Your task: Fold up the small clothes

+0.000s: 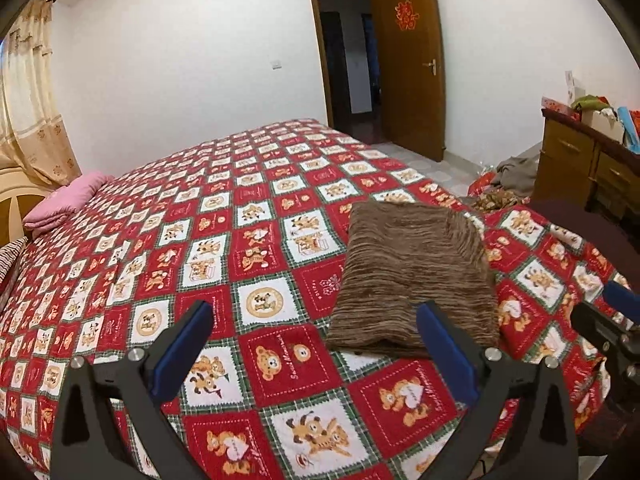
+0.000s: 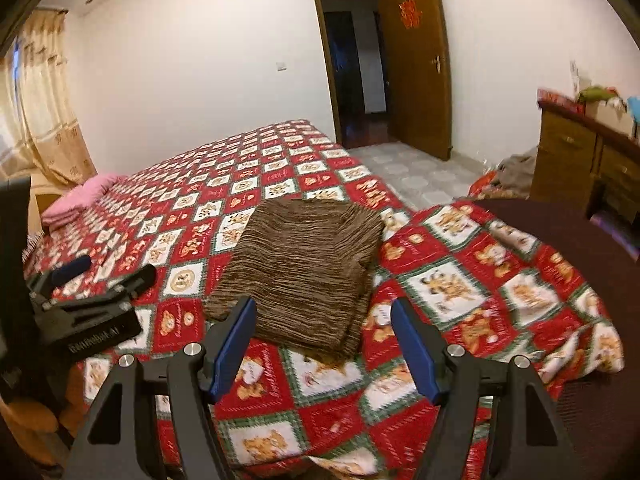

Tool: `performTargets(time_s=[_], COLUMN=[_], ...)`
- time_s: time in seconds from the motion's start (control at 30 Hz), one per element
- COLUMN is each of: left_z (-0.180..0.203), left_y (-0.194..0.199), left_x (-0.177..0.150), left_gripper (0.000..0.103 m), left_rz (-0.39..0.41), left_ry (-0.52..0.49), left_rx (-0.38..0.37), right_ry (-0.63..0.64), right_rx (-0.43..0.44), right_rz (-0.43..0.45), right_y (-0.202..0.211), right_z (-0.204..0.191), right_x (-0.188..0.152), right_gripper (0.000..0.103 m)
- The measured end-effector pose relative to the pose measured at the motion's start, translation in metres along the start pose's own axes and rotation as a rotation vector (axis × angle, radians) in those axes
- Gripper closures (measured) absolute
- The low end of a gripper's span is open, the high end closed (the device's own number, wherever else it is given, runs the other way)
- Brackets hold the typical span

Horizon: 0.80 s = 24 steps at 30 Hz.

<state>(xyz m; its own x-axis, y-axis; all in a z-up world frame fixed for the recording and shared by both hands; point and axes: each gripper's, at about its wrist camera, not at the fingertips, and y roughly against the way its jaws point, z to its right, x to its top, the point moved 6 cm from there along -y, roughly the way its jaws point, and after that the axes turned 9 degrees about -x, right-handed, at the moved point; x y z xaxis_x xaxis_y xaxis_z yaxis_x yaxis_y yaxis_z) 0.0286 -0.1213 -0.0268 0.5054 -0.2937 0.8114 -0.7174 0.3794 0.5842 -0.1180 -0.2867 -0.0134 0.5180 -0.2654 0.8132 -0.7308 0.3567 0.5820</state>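
Observation:
A brown striped knit garment [image 1: 416, 276] lies folded into a flat rectangle on the red patchwork bedspread [image 1: 208, 248]. It also shows in the right wrist view [image 2: 304, 272]. My left gripper [image 1: 316, 312] is open and empty, held above the bed just near of the garment's front edge. My right gripper [image 2: 322, 308] is open and empty, above the garment's near edge. The right gripper shows at the right edge of the left wrist view [image 1: 616, 320], and the left gripper at the left of the right wrist view [image 2: 92, 280].
A pink folded blanket [image 1: 64, 204] lies at the bed's far left by a curtain [image 1: 32, 108]. A wooden dresser [image 1: 580, 164] with clutter stands at the right, with clothes on the tiled floor [image 2: 416, 176]. A brown door [image 1: 412, 64] stands open.

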Motion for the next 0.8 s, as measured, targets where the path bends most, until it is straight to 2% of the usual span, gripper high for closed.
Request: performTargets(time_s=[0.1,0.3,0.37,0.5,0.8], left_z=[0.006,0.017,0.018,0.020,0.023], left_y=[0.014,0.043,0.049,0.057,0.074], left_x=[0.000,-0.003,-0.005,-0.009,-0.006], left_gripper=[0.000,0.000,0.000,0.000,0.000], left_rz=[0.019,0.069,0.072,0.065,0.104], left_ry=[0.000,-0.021,-0.029,-0.031,-0.039], left_rx=[0.008,0.021,0.044,0.035,0.064], right_ry=[0.001,-0.031,-0.020,0.022,0.050], right_rx=[-0.014,0.014,0.019,0.033,0.027], right_rz=[0.029,0.069,0.083,0.097,0.212], right_y=[0.015,0.036,0.042,0.051,0.084], right_z=[0.007,0.007,0.002,-0.012,-0.016], right_x=[-0.003,0.004,0.004,0.003,0.012], right_gripper=[0.033,0.033,0.033,0.033,0.032])
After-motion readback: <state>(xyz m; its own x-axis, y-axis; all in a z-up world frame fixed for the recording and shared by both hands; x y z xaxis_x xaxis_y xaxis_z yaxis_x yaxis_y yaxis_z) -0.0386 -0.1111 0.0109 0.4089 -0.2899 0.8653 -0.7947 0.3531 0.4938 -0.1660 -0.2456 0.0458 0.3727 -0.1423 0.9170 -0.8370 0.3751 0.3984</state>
